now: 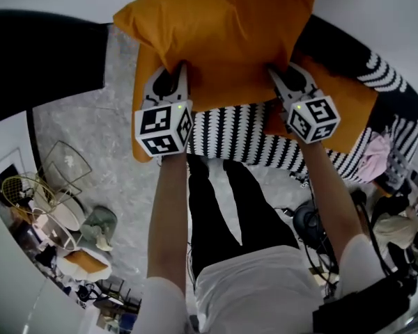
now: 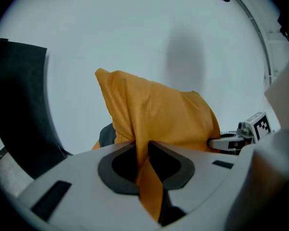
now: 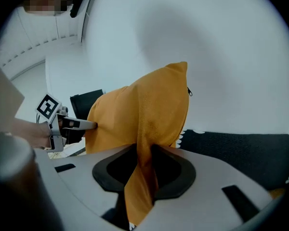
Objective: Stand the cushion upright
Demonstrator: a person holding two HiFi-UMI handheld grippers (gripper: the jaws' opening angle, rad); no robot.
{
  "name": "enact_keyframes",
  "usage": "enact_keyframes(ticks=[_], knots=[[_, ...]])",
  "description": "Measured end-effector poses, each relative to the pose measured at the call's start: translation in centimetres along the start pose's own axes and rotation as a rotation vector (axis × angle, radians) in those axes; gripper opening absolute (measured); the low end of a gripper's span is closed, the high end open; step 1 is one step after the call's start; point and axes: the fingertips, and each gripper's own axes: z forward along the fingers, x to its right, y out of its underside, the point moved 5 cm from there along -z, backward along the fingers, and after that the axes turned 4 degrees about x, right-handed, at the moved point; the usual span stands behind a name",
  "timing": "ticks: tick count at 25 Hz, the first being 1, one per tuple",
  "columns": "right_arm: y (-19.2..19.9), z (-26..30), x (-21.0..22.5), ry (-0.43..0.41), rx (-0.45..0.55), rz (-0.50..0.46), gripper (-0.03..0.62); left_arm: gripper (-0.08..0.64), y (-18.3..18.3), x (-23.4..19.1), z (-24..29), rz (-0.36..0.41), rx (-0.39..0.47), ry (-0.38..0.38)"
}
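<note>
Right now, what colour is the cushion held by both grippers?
Plain orange; the cushion shows best in the head view.

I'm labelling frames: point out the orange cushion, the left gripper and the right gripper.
orange cushion (image 1: pixel 223 33): head view, centre of its face.
left gripper (image 2: pixel 142 143): left gripper view, between its fingertips.
right gripper (image 3: pixel 145 147): right gripper view, between its fingertips.

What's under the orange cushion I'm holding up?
Below the held cushion show a striped black-and-white throw and a second orange cushion; the held cushion covers their far parts.
</note>
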Motion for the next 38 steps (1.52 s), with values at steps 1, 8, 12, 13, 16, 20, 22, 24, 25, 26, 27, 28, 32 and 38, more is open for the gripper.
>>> enact_keyframes(ticks=[1,8,12,13,16,20,22,24,25,26,27,28,32,38], knots=[[-0.3,-0.1,0.2,0.025,0.028,0.003,0.117,0.063,-0.8,0.1,0.8,0.017,0.012,0.015],[1.9,0.5,2.6,0.212,0.059,0.078,0.143,0.088,-1.1,0.2,6.9,0.086,0.015,0.105],[4.1,1.7,3.4,0.206,0.006,0.068,0.184,0.106,0.6,-0.8,9.0,0.092,-0.044,0.109],[4.2,1.8,3.4,0.2,0.0,0.061,0.197,0.12,0.7,-1.0,9.0,0.091,-0.049,0.111],[4.2,1.3,3.6,0.196,-0.03,0.056,0.243,0.154,0.5,-1.3,8.5,0.103,-0.074,0.115],[3.3,-0.6,4.0,0.211,-0.037,0.05,0.281,0.227,0.3,-1.7,6.8,0.113,-0.109,0.098],[2.5,-1.9,4.3,0.239,-0.016,0.061,0.279,0.227,0.1,-2.1,5.7,0.107,-0.109,0.086],[2.0,-3.3,4.3,0.26,0.005,0.092,0.279,0.222,-0.3,-2.4,4.3,0.091,-0.096,0.075],[1.8,-4.1,4.2,0.264,0.014,0.11,0.276,0.208,-0.5,-2.4,3.4,0.08,-0.087,0.074],[1.6,-4.9,3.9,0.266,0.023,0.13,0.26,0.186,-0.6,-2.3,2.5,0.071,-0.079,0.077],[1.5,-5.8,3.5,0.267,0.033,0.151,0.219,0.152,-0.6,-2.0,1.5,0.066,-0.073,0.083],[1.4,-6.8,3.1,0.267,0.047,0.171,0.164,0.114,-0.7,-1.6,0.5,0.065,-0.068,0.093],[0.7,-10.9,1.2,0.248,0.103,0.222,0.076,0.03,-0.6,1.0,-2.9,0.086,-0.07,0.147],[1.2,-13.8,-3.5,0.173,0.117,0.25,0.06,0.002,0.9,1.9,-6.8,0.081,-0.08,0.209]])
